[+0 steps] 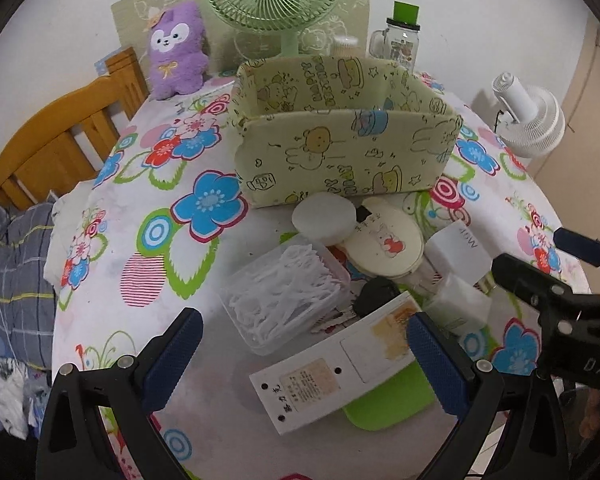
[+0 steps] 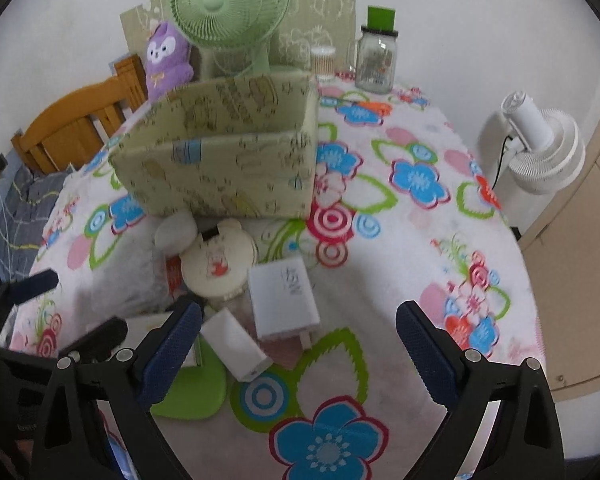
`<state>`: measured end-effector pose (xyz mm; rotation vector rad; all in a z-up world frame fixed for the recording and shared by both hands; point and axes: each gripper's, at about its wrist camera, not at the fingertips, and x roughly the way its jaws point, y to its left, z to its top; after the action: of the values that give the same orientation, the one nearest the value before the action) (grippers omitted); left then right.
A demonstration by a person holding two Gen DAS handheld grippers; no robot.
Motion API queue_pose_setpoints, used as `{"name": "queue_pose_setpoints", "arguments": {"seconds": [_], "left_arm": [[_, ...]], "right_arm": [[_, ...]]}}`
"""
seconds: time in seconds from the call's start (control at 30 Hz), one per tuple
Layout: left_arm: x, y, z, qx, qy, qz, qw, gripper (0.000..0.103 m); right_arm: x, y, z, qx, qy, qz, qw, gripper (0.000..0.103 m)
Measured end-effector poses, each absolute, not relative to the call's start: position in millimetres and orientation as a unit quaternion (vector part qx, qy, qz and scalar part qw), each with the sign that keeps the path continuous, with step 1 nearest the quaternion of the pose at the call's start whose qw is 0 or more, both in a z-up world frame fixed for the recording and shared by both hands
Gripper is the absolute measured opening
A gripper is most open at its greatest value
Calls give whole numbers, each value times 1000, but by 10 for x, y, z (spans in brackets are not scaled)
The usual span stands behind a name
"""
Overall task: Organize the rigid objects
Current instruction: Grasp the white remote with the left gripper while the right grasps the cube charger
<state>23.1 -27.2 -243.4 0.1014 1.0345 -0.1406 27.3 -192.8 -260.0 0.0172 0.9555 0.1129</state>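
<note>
The left gripper (image 1: 304, 344) is held with fingers spread over a white card (image 1: 336, 364) lying on a green pad (image 1: 392, 404) near the desk's (image 1: 148, 280) front edge; nothing is pinched. The right gripper (image 2: 300, 340) is likewise spread wide above a white charger (image 2: 282, 300). A patterned box (image 1: 340, 152) is seen mid-desk, toward the far edge.

Both claws tilt steeply downward with jaws spread wide and nothing between them: left claw (image 1: 304, 344), right claw (image 2: 298, 338).
</note>
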Motion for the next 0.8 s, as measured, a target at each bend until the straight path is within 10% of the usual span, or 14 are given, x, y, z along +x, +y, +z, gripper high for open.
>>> {"name": "queue_pose_setpoints", "arguments": {"seconds": [0.8], "left_arm": [[129, -370, -2805, 41, 533, -130, 835, 93]], "right_arm": [[210, -1641, -2911, -24, 484, 80, 871, 70]]}}
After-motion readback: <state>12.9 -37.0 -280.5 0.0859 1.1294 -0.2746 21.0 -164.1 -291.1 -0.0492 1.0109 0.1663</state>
